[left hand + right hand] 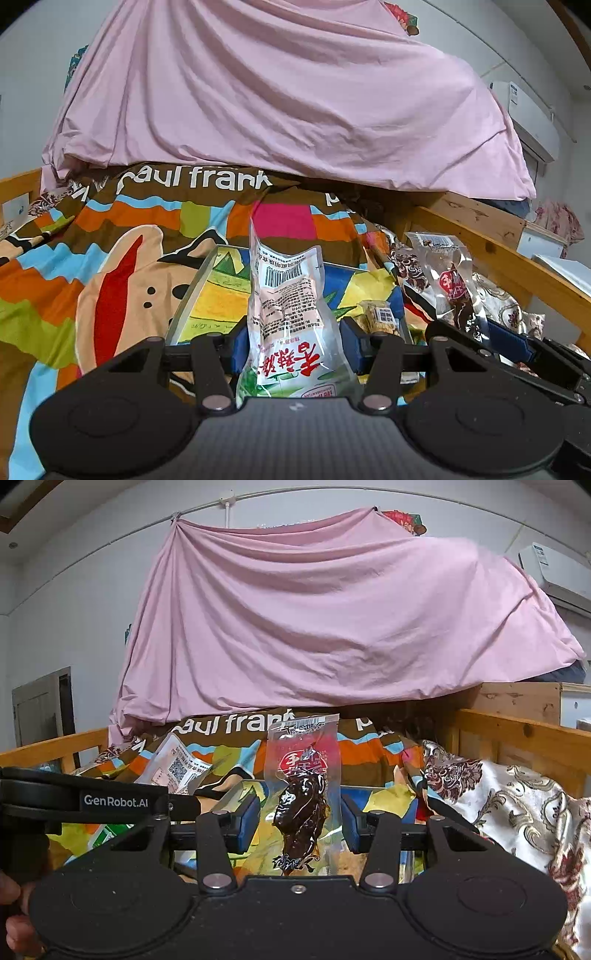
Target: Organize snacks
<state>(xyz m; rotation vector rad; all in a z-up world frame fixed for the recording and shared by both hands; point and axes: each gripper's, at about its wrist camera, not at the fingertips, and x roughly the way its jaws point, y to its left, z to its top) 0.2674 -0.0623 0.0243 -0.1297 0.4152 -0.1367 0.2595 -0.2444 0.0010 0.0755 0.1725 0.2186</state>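
My left gripper [295, 347] is shut on a white and pink snack packet [288, 302], which stands upright between the blue pads with its barcode side facing the camera. My right gripper [301, 825] is shut on a clear packet of dark braised meat [303, 797] with a red label. In the left wrist view that meat packet [452, 284] hangs at the right. In the right wrist view the white packet [177, 768] shows at the left, above the other gripper's black arm. Below both lies a clear plastic box [192, 291] with a small yellow snack [380, 317] inside.
A colourful patchwork quilt [110, 258] covers the bed. A pink sheet [332, 627] hangs behind it. Wooden bed rails [517, 738] run along the right and the left. A floral cloth [517, 805] is bunched at the right. A person's fingers [14, 915] show at the lower left.
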